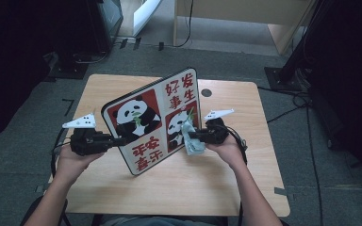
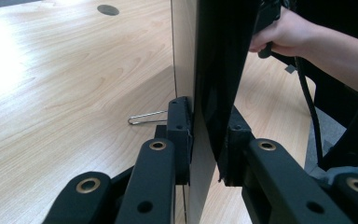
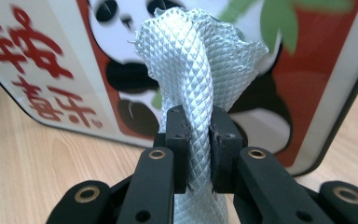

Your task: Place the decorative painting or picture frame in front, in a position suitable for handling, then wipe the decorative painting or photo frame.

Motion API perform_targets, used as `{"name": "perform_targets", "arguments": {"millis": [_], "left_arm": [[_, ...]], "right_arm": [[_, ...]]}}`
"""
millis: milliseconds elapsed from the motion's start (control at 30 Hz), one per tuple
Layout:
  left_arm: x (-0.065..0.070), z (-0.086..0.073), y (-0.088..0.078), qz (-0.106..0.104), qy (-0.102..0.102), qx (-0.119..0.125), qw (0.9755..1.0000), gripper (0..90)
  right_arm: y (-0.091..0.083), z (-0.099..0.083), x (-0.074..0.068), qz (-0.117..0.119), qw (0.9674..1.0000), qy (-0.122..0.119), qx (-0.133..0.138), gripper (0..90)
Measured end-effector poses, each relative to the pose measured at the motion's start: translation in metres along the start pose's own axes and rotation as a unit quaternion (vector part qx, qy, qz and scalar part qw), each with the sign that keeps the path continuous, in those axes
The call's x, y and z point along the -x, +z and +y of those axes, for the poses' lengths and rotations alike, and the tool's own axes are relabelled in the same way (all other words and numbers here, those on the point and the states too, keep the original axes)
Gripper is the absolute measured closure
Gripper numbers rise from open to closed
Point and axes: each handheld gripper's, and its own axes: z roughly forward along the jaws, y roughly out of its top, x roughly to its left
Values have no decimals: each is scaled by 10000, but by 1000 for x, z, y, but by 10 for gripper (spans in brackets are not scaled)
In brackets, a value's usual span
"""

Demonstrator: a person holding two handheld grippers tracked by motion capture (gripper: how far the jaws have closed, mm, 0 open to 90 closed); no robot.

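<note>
The left claw [image 1: 115,140] pinches the left edge of the board [image 1: 155,120], a flat panel printed with 2 pandas and red characters. In the left gripper view its 2 jaws press on either face of the thin board [image 2: 200,70], which runs edge-on straight away from the camera. The board stands tilted on the table [image 1: 179,183], its lower rounded corner resting on the wood near the middle and its top corner leaning toward the far edge.

The right claw [image 1: 192,137] is clamped on a twisted cloth [image 1: 192,141], pale grey-blue with a diamond weave. In the right gripper view the cloth [image 3: 198,70] rises between the 2 jaws and fans out right against the printed face, over the lower panda; whether it presses on the board [image 3: 51,74] cannot be told. The board's black rim sits just above the wood there.

A small metal clip [image 2: 147,118] lies on the table just left of the board's back, beside the left jaw. A round cable hole [image 1: 206,92] sits near the far edge, well apart from both claws. Bare wood lies open along the near edge and to the far left of the board. The right side between board and table edge is taken up by the right hand [image 1: 226,146] and its cable.
</note>
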Motion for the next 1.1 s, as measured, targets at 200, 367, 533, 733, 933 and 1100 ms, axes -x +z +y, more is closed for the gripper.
{"name": "perform_targets", "arguments": {"millis": [200, 367, 533, 733, 933, 1100], "left_arm": [[0, 0, 0, 4, 4, 5, 10000, 788], [-1, 0, 0, -17, -9, 13, 10000, 788], [-1, 0, 0, -19, -18, 16, 10000, 788], [-1, 0, 0, -29, -35, 9, 10000, 787], [-1, 0, 0, -31, -45, 18, 10000, 788], [-1, 0, 0, -23, -39, -2, 10000, 789]], "right_arm": [[-8, 13, -5, -15, 9999, -28, 148, 810], [-16, 25, -8, -27, 9996, -111, 267, 811], [-28, 39, -12, -42, 9988, -202, 451, 811], [-40, 60, -17, -46, 9980, -382, 504, 811], [-48, 87, -23, -9, 9968, -547, 587, 810], [-55, 106, -29, 21, 9955, -673, 668, 810]]}}
